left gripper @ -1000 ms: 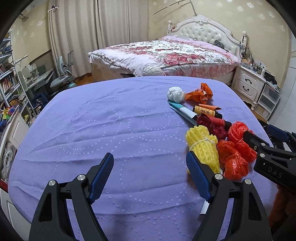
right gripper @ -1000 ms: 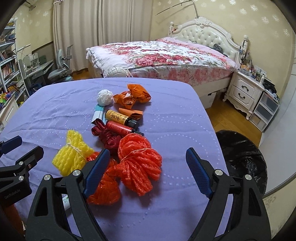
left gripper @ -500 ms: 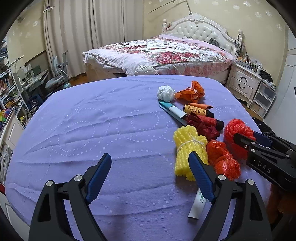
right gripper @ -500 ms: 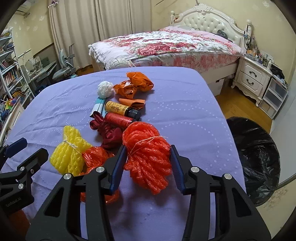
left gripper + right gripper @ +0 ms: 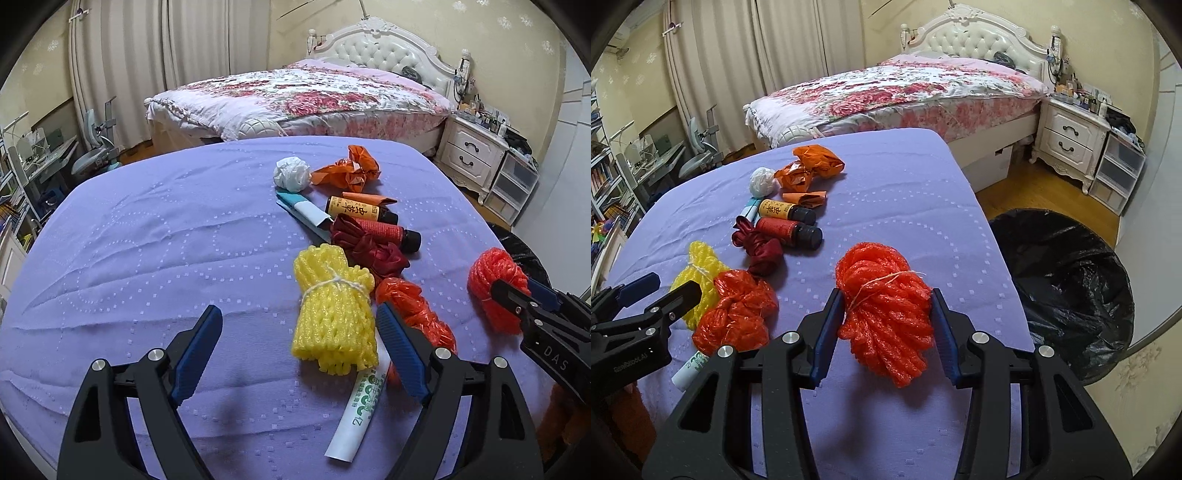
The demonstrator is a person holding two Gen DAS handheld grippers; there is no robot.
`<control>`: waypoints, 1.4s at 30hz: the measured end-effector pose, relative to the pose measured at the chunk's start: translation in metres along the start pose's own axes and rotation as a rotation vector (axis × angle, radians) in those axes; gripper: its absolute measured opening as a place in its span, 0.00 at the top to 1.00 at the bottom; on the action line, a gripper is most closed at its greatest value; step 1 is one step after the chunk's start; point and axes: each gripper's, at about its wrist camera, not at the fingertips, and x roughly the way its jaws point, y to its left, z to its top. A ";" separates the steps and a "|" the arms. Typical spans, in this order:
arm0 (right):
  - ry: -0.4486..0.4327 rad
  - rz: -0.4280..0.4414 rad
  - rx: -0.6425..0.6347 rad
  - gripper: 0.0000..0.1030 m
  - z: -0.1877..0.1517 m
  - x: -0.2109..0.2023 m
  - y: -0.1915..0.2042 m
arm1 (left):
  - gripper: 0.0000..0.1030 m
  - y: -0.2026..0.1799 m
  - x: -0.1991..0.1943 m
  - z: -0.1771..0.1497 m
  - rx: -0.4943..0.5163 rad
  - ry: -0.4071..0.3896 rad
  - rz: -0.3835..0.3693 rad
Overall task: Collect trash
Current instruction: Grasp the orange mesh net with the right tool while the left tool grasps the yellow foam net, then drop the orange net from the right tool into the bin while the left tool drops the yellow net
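Note:
My right gripper [image 5: 884, 336] is shut on an orange foam-net bundle [image 5: 886, 310] tied with string, held just above the purple table; it also shows in the left wrist view [image 5: 493, 290]. My left gripper [image 5: 299, 350] is open and empty, with a yellow foam-net bundle [image 5: 334, 314] close ahead of its right finger. More trash lies in a row on the table: an orange plastic bag [image 5: 737, 314], a dark red ribbon [image 5: 759, 243], two small bottles [image 5: 788, 229], a white paper ball [image 5: 762, 181], orange wrappers [image 5: 810, 166] and a white tube [image 5: 360, 410].
A bin lined with a black bag [image 5: 1067, 280] stands on the floor right of the table [image 5: 905, 206]. A bed [image 5: 905, 88] and a white nightstand [image 5: 1067, 136] are behind. A desk and chair [image 5: 92, 147] are at the far left.
My right gripper closed on the orange foam-net bundle, lifted it and carried it right, away from the pile. My left gripper stayed open and shifted a little, so the yellow bundle now sits closer.

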 end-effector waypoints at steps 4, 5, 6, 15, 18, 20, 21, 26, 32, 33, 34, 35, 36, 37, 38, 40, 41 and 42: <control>-0.002 0.005 0.010 0.56 -0.001 0.000 -0.004 | 0.50 0.002 0.006 -0.003 -0.015 0.021 -0.099; -0.002 0.005 0.011 0.56 -0.002 0.001 -0.004 | 0.57 0.002 0.007 -0.004 -0.018 0.021 -0.120; -0.002 0.005 0.011 0.56 -0.002 0.001 -0.004 | 0.59 0.002 0.007 -0.004 -0.017 0.020 -0.134; -0.014 -0.006 0.005 0.56 -0.003 -0.002 -0.007 | 0.66 0.004 -0.014 -0.005 -0.006 -0.055 -0.094; -0.028 -0.014 0.007 0.56 -0.003 -0.006 -0.008 | 0.66 0.005 -0.032 -0.002 -0.001 -0.103 -0.080; -0.041 -0.021 0.008 0.56 -0.002 -0.010 -0.010 | 0.66 0.002 -0.042 0.002 0.004 -0.133 -0.079; -0.049 -0.028 0.008 0.56 -0.001 -0.012 -0.011 | 0.66 -0.001 -0.049 0.005 0.006 -0.153 -0.083; -0.111 -0.086 0.004 0.56 0.004 -0.027 -0.025 | 0.66 -0.022 -0.065 0.016 0.020 -0.219 -0.126; -0.152 -0.180 0.045 0.56 0.014 -0.035 -0.066 | 0.66 -0.072 -0.062 0.033 0.078 -0.265 -0.182; -0.155 -0.197 0.061 0.56 0.015 -0.034 -0.075 | 0.66 -0.080 -0.060 0.035 0.092 -0.267 -0.187; -0.159 -0.211 0.070 0.56 0.015 -0.034 -0.082 | 0.66 -0.091 -0.056 0.038 0.107 -0.262 -0.199; -0.162 -0.231 0.077 0.56 0.015 -0.033 -0.089 | 0.66 -0.099 -0.051 0.039 0.119 -0.255 -0.210; -0.162 -0.253 0.084 0.56 0.015 -0.031 -0.097 | 0.66 -0.110 -0.045 0.041 0.133 -0.245 -0.224; -0.160 -0.270 0.092 0.56 0.014 -0.029 -0.103 | 0.66 -0.119 -0.040 0.043 0.145 -0.239 -0.233; -0.157 -0.279 0.101 0.56 0.012 -0.028 -0.107 | 0.66 -0.128 -0.035 0.044 0.156 -0.234 -0.241; -0.149 -0.289 0.133 0.56 0.011 -0.024 -0.122 | 0.66 -0.145 -0.022 0.046 0.180 -0.223 -0.256; -0.145 -0.296 0.143 0.56 0.010 -0.022 -0.128 | 0.66 -0.153 -0.016 0.048 0.192 -0.217 -0.260; -0.142 -0.303 0.152 0.56 0.009 -0.021 -0.134 | 0.66 -0.158 -0.010 0.047 0.200 -0.210 -0.262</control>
